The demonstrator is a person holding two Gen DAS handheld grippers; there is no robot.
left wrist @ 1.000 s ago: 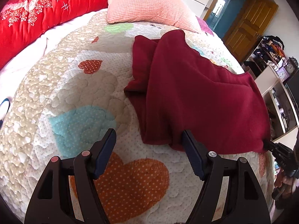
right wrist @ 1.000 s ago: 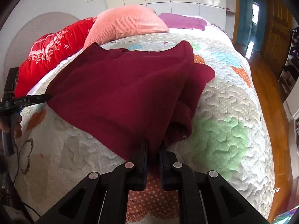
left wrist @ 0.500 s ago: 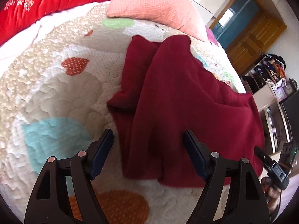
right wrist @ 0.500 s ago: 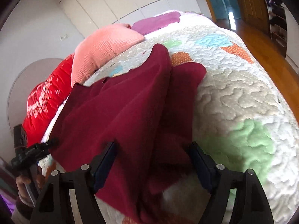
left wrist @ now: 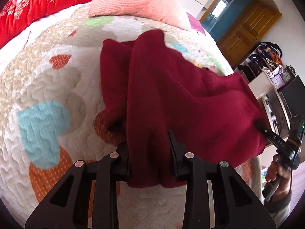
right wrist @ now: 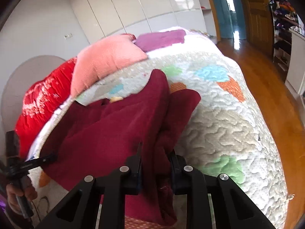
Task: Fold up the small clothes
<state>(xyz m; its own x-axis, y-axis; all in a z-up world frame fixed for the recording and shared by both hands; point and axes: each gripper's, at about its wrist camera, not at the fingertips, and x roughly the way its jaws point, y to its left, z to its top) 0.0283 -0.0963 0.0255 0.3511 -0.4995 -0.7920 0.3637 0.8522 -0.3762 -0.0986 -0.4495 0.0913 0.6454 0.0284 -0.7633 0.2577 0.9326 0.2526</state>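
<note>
Left gripper (left wrist: 150, 152) jaws closing on the near edge of the dark red garment (left wrist: 181, 99), cloth bunched between them. Right gripper (right wrist: 155, 164) likewise closing, pinching the garment's other corner above the quilt (right wrist: 228, 124).

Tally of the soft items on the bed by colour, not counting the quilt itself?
Dark red garment: 1
Red bedding, white pattern: 1
Pink pillow: 1
Purple cloth: 1
Total: 4

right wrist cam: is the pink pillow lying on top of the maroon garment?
No, the pink pillow sits apart at the head of the bed, beyond the maroon garment.
</note>
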